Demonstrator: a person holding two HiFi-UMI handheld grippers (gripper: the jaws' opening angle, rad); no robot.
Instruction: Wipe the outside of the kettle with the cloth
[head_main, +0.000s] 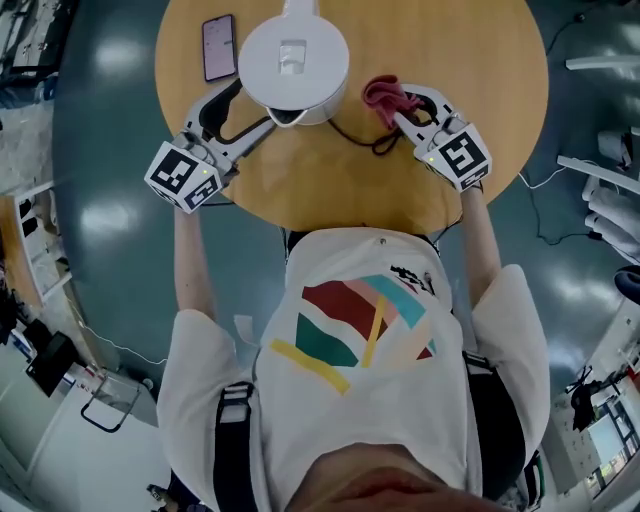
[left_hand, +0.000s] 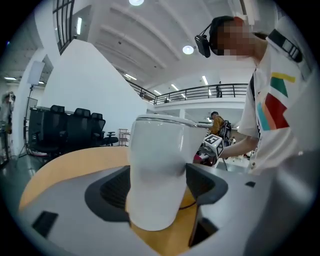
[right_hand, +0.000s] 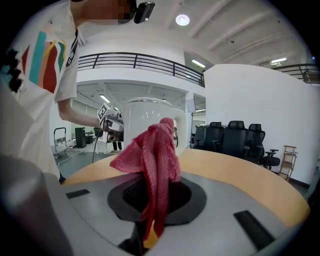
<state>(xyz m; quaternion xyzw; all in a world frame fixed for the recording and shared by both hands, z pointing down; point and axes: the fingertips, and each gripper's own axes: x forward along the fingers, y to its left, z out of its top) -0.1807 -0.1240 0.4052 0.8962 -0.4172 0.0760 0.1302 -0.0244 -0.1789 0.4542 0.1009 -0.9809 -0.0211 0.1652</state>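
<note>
While the white, round-bodied electric kettle (head_main: 293, 55) stands at the far side of the round wooden table (head_main: 340, 195), the left gripper (head_main: 250, 108) reaches in from its left, pointing almost level. Its jaws are spread wide, one on each side of the kettle's lower body, which fills the gap between them in the left gripper view; whether the pads actually press on it cannot be told. On the kettle's right and just beside it, the right gripper (head_main: 405, 110) has its jaws clenched on a red knitted cloth (head_main: 383, 98), which bunches above them and hangs below. A thin black cable (head_main: 360, 140) runs across the tabletop between both grippers. A dark smartphone (head_main: 219, 46) lies near the kettle's left.
</note>
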